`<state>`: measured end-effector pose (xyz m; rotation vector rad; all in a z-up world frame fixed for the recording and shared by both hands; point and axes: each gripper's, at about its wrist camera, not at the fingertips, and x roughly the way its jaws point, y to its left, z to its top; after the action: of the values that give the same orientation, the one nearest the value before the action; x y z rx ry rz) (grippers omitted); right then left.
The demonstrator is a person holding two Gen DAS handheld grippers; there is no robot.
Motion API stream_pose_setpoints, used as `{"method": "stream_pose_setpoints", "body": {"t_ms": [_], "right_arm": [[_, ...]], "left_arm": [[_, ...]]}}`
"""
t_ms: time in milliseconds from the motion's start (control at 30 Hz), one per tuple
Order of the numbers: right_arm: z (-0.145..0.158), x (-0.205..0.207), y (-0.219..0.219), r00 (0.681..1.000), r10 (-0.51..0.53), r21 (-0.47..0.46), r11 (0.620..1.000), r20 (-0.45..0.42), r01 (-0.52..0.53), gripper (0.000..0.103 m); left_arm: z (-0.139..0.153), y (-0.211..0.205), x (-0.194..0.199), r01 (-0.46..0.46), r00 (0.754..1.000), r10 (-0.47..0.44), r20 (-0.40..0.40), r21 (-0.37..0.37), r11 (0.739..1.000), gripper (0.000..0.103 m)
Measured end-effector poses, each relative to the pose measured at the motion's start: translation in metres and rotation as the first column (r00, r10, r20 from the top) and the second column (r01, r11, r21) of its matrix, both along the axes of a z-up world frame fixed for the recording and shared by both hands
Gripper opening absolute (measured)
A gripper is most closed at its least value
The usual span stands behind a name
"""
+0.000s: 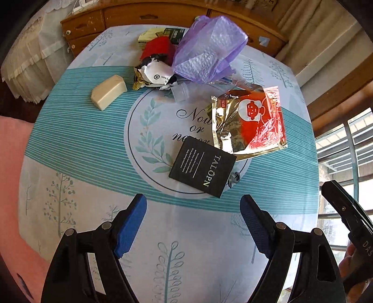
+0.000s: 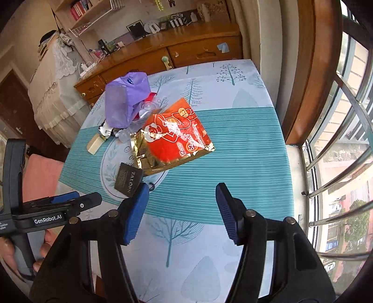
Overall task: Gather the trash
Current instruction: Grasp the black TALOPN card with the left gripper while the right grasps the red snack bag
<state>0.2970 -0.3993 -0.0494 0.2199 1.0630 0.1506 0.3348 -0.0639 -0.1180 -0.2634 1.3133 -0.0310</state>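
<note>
Trash lies on a table with a teal-striped cloth [image 1: 77, 144] [image 2: 233, 144]. A crumpled purple plastic bag [image 1: 207, 49] [image 2: 126, 102] stands at the far side. Near it are a red-and-gold foil packet [image 1: 251, 123] [image 2: 177, 135], a black TALOPN card [image 1: 202, 170] [image 2: 127, 178], a cream wedge-shaped box [image 1: 108, 92] [image 2: 94, 144], a crumpled white-and-gold wrapper [image 1: 153, 74], a small clear cup [image 1: 180, 92] and a red item [image 1: 159, 47]. My left gripper [image 1: 193, 223] is open above the near cloth, just short of the card. My right gripper [image 2: 181, 212] is open, empty, right of the card.
A wooden dresser [image 1: 149, 16] [image 2: 186, 51] stands behind the table. A pink chair cushion [image 1: 11, 174] [image 2: 42, 177] is at the left. A barred window [image 2: 338, 139] runs along the right edge. A hand [image 2: 14, 254] holds the left gripper's handle.
</note>
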Motion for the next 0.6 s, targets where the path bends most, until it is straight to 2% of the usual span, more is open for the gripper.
{"method": "stream_pose_setpoints", "body": {"t_ms": [67, 300, 433, 467, 533, 600], "right_arm": [[-0.015, 0.022, -0.008, 1.000, 0.022, 0.004, 1.000, -0.020, -0.022, 0.056], [-0.046, 0.075, -0.023, 0.996, 0.084, 0.053, 0.995, -0.043, -0.081, 0.057], [-0.061, 0.104, -0.022, 0.989, 0.138, 0.072, 0.988, -0.053, -0.134, 0.057], [-0.064, 0.111, -0.021, 0.986, 0.154, 0.076, 0.986, -0.057, -0.149, 0.057], [-0.069, 0.122, -0.016, 0.981, 0.188, 0.078, 0.980, -0.056, -0.183, 0.067], [-0.075, 0.134, -0.011, 0.971, 0.232, 0.085, 0.970, -0.053, -0.227, 0.068]], "left_arm": [[-0.008, 0.000, 0.013, 0.011, 1.000, -0.011, -0.001, -0.016, 1.000, 0.084], [-0.028, -0.012, 0.049, 0.175, 0.985, -0.175, 0.003, 0.051, 0.983, 0.084], [-0.039, -0.018, 0.061, 0.213, 0.977, -0.212, -0.022, 0.038, 0.976, 0.084], [-0.040, -0.019, 0.063, 0.215, 0.976, -0.215, -0.024, 0.036, 0.976, 0.084], [-0.042, -0.020, 0.064, 0.219, 0.976, -0.218, -0.024, 0.028, 0.975, 0.084], [-0.043, -0.020, 0.062, 0.229, 0.973, -0.228, -0.031, 0.005, 0.973, 0.084]]}}
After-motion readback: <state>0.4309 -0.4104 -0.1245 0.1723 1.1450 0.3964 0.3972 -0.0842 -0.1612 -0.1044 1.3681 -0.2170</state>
